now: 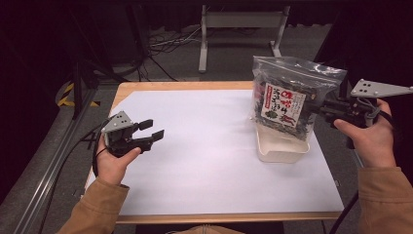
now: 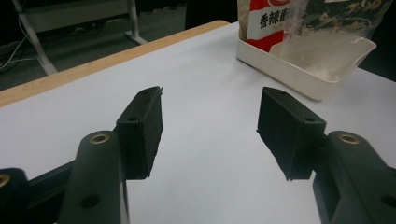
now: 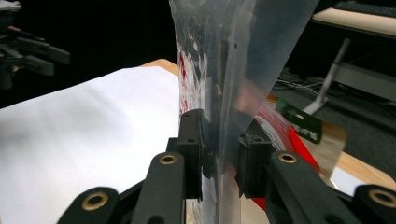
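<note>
White table [image 1: 195, 161]: clear, red-labelled bag [image 1: 287, 100] stands upright.

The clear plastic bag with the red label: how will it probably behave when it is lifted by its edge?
The bag is thin film, pinched flat in the right tongs, so it probably flexes and sags. Its dark, loose contents look light but may shift. The glossy film could slip, and its bottom in the white tray might drag that along.

clear bag [image 1: 292, 92], white tray [image 1: 280, 148], black fingers [image 2: 140, 130]
</note>
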Motion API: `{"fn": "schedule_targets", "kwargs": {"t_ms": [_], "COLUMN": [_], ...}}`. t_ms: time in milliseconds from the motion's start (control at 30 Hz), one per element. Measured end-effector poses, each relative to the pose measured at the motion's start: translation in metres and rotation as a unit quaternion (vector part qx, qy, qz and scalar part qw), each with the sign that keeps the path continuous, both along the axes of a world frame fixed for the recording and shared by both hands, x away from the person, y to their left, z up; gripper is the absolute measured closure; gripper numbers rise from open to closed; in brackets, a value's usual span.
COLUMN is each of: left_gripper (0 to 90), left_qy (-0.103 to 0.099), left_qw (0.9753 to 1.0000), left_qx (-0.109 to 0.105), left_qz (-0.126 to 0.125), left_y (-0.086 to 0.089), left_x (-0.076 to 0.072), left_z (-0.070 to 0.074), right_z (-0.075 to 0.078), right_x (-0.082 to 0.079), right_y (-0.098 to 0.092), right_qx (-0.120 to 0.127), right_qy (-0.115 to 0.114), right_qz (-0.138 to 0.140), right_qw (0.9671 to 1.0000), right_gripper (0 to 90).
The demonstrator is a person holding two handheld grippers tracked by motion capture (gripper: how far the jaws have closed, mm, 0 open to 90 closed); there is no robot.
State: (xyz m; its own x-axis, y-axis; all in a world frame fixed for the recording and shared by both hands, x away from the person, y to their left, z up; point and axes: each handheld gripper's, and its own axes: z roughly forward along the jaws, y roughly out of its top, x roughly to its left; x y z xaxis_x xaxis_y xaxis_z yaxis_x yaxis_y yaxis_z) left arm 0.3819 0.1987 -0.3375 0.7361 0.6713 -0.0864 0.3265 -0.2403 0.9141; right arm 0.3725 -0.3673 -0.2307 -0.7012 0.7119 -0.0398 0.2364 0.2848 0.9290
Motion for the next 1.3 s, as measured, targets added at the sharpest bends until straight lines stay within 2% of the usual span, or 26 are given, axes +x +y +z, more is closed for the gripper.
{"fn": "schedule_targets", "kwargs": {"t_ms": [167,400,800,1100,1300], "left_gripper": [41.0,40.9,40.7,40.6,40.3], "left_qy": [0.002,0.006,0.008,0.010,0.012], "left_qw": [1.0000,1.0000,0.9999,0.9999,0.9998], "left_qx": [-0.003,0.001,0.001,0.005,0.006], "left_qz": [0.006,0.007,0.012,0.011,0.011], "left_y": [0.003,0.007,0.012,0.012,0.012], "left_x": [0.000,0.000,-0.001,-0.001,-0.001], "left_z": [0.000,-0.001,-0.003,-0.004,-0.005], "right_z": [-0.002,-0.009,-0.022,-0.030,-0.038], "right_x": [0.001,0.004,0.013,0.016,0.017], "right_y": [-0.007,-0.010,-0.006,0.000,-0.002], "right_qx": [0.006,0.017,-0.002,-0.029,-0.028], "right_qy": [0.003,0.011,0.027,0.037,0.047], "right_qz": [-0.027,-0.040,-0.058,-0.067,-0.070], "right_qw": [0.9996,0.9990,0.9980,0.9966,0.9961], "right_gripper": [74.2,74.2,74.2,74.2,74.2]}}
